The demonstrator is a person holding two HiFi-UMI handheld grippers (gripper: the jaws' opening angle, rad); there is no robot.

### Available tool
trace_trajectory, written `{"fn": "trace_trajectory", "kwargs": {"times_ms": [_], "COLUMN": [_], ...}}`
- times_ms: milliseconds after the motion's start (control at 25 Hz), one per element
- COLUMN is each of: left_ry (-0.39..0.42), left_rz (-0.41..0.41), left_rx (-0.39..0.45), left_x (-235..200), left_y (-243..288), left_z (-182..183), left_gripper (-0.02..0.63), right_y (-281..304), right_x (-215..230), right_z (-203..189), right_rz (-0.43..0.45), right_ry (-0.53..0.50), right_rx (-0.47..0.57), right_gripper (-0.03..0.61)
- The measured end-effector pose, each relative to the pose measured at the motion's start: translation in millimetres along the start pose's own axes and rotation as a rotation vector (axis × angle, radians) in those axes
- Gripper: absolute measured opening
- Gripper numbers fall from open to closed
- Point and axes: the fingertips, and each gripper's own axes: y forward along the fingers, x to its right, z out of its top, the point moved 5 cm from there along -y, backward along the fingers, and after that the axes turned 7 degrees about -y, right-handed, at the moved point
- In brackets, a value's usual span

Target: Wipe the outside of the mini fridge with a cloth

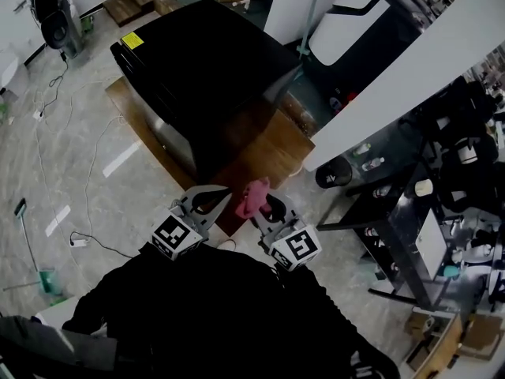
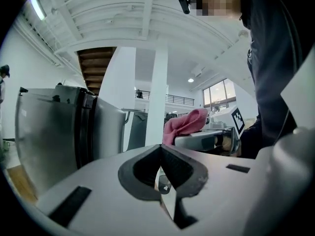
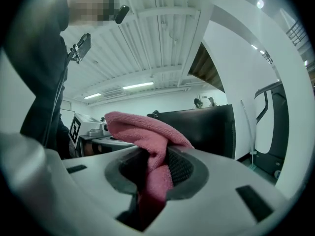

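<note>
The black mini fridge (image 1: 205, 69) stands on a wooden board ahead of me, with a yellow label on its top corner. It shows in the left gripper view as a silver and black box (image 2: 59, 132) and in the right gripper view as a dark block (image 3: 206, 127). My right gripper (image 1: 259, 205) is shut on a pink cloth (image 1: 254, 197), which bunches out above its jaws (image 3: 147, 141). My left gripper (image 1: 211, 199) is shut with nothing in it (image 2: 160, 168). Both are held close to my body, short of the fridge. The pink cloth (image 2: 184, 124) also shows in the left gripper view.
A wooden board (image 1: 268, 152) lies under the fridge. A white slanted beam (image 1: 410, 69) crosses at the right, with a dark rack of bottles and small items (image 1: 426, 212) beside it. Cables (image 1: 55, 156) trail over the floor at the left. A treadmill (image 1: 355, 30) stands behind.
</note>
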Motion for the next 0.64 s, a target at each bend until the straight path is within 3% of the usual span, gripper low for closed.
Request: {"fn": "trace_trajectory", "kwargs": {"times_ms": [640], "left_ry": [-0.011], "left_rz": [0.008], "left_rx": [-0.006], "left_x": [11.5], "left_y": [-7.7], "left_z": [-5.4], "left_gripper": [0.005], "right_y": [-3.4], "right_x": [-14.6], "right_z": [-3.7], "right_rz": [0.019], "right_ry": [-0.002], "right_rx": [-0.006], "right_gripper": [0.098]}}
